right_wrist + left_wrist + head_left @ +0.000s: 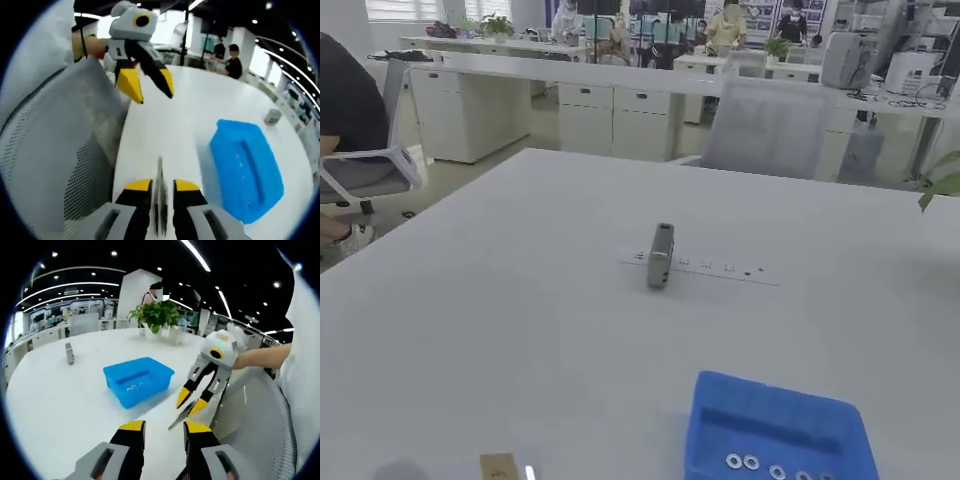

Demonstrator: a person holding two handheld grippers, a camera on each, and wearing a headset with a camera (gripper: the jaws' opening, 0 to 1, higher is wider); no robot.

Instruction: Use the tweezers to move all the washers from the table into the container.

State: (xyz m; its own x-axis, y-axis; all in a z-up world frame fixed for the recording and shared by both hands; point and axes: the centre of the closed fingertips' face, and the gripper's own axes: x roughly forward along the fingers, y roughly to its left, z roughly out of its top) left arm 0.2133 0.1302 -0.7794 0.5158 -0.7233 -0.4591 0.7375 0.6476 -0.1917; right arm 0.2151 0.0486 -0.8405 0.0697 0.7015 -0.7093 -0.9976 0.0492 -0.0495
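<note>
while the right gripper (162, 186) pinches the tweezers (160, 202) just beside the blue container (760, 400), the left gripper (164, 427) hangs near that container too, jaws spread, nothing between them. several washers (742, 461) lie inside the container, which sits on a white table (520, 300).

no text, number or brand can be read in any view. the white strip (720, 268) on the table (520, 300), beside the small grey device (661, 256), carries a row of small dark marks, too tiny to make out. the posters (760, 14) on the far wall are blurred. any marking on the blue container (775, 425) is too soft to tell.
</note>
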